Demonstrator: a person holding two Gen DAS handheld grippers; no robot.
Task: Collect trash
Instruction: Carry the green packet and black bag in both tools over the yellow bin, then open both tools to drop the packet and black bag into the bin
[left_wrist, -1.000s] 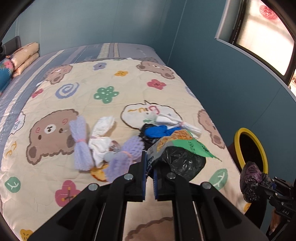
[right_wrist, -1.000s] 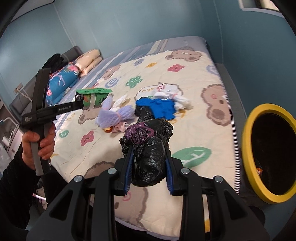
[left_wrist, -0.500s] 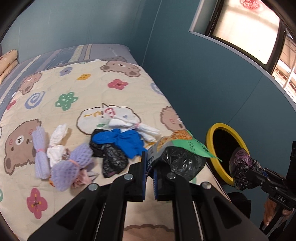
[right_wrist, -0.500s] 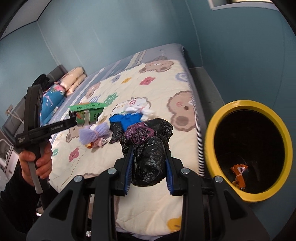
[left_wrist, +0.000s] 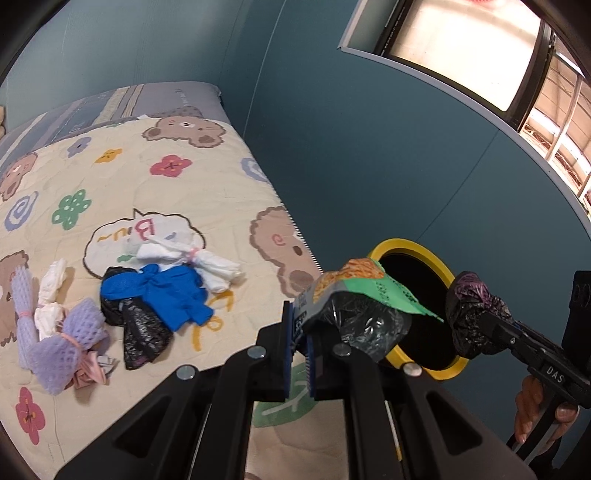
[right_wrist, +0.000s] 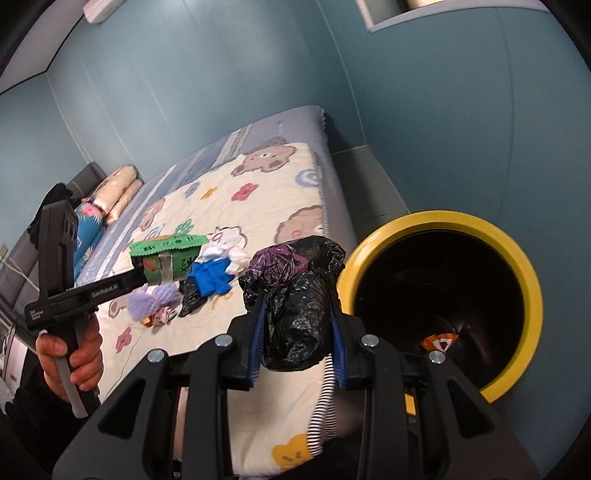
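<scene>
Left gripper (left_wrist: 300, 347): fingers pinch a crumpled green-and-orange snack wrapper (left_wrist: 364, 291), held above the bed edge beside the yellow-rimmed black trash bin (left_wrist: 448, 275). Right gripper (right_wrist: 295, 345): fingers clamp a wadded black plastic bag (right_wrist: 295, 314) just beside the bin's mouth; blue glove (left_wrist: 170, 291) and lavender foam netting (left_wrist: 70, 343) lie on the bear-print quilt (left_wrist: 122, 184).

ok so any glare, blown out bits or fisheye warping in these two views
Left wrist view: the window at top right is blown out to near white, and the wall edge below it bows into a curve. Right wrist view: even, soft light, the inside of the yellow bin goes almost black, and the corners vignette dark.
</scene>
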